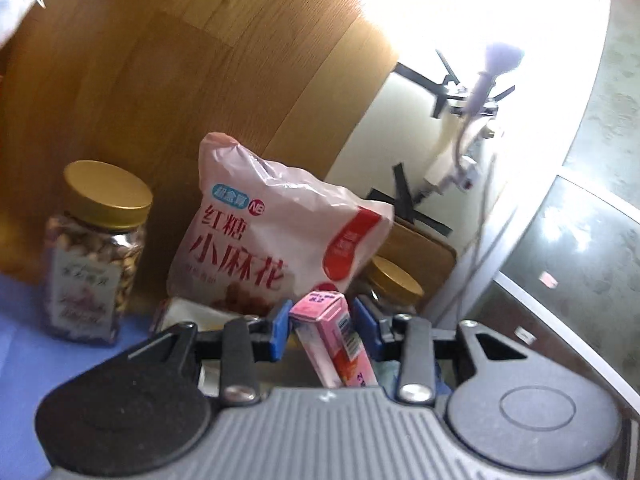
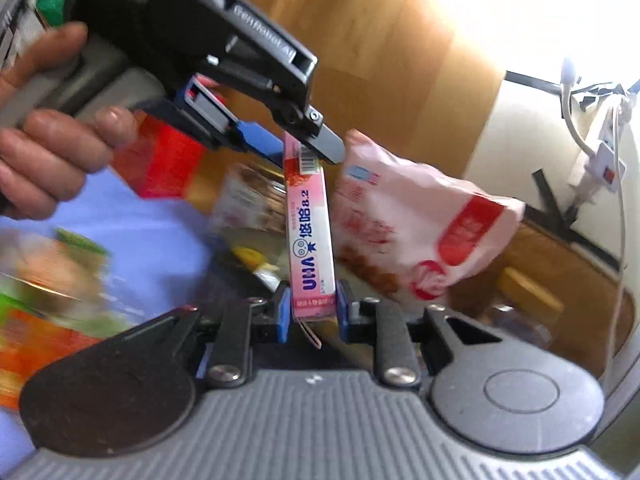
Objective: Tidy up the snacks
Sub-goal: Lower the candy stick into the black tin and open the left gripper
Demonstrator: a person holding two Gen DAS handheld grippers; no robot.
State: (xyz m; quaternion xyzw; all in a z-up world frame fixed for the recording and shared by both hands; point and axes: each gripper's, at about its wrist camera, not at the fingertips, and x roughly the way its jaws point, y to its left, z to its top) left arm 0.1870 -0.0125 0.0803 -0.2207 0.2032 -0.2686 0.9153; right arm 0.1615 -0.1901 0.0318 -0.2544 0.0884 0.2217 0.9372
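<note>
A slim pink UHA candy box is held at both ends. My right gripper is shut on its near end. My left gripper, held by a hand, grips its far end from the upper left. In the left wrist view the same pink box sits between the blue pads of my left gripper. Behind it stands a pink-and-white snack bag, which also shows in the right wrist view. A gold-lidded jar of nuts stands to the left.
A second gold-lidded jar sits behind the bag on a wooden tray. Blurred snack packs and a red box lie on the blue cloth. Wood-panel wall behind; cables and a power strip at right.
</note>
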